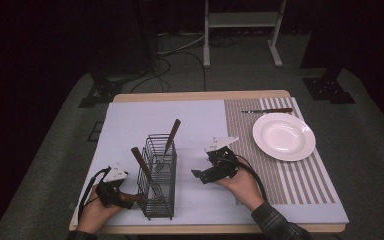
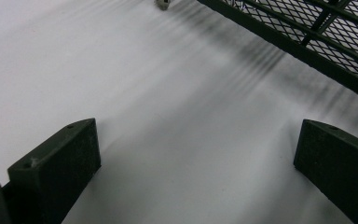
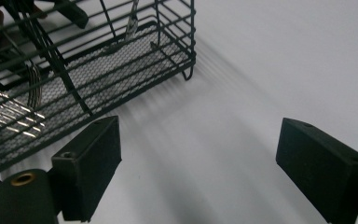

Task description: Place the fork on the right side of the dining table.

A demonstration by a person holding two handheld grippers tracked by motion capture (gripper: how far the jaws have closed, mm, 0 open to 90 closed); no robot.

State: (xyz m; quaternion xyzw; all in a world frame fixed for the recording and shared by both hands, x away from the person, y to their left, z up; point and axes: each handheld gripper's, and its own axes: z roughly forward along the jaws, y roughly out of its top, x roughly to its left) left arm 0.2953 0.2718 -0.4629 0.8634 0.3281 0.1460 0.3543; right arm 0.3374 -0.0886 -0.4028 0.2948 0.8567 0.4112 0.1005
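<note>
White plate (image 1: pixel 283 136) on striped placemat (image 1: pixel 300 177); knife (image 1: pixel 267 110) just behind plate.

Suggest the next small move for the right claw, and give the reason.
Probably swing the right claw left toward the wire rack and up to the brown handle of the fork leaning out of its top. The jaws stand open and empty beside the rack, and a knife already lies by the plate.

rack (image 2: pixel 307 32): cut off at frame edge | knife (image 1: pixel 266 110): blade perhaps too small to tell
</note>
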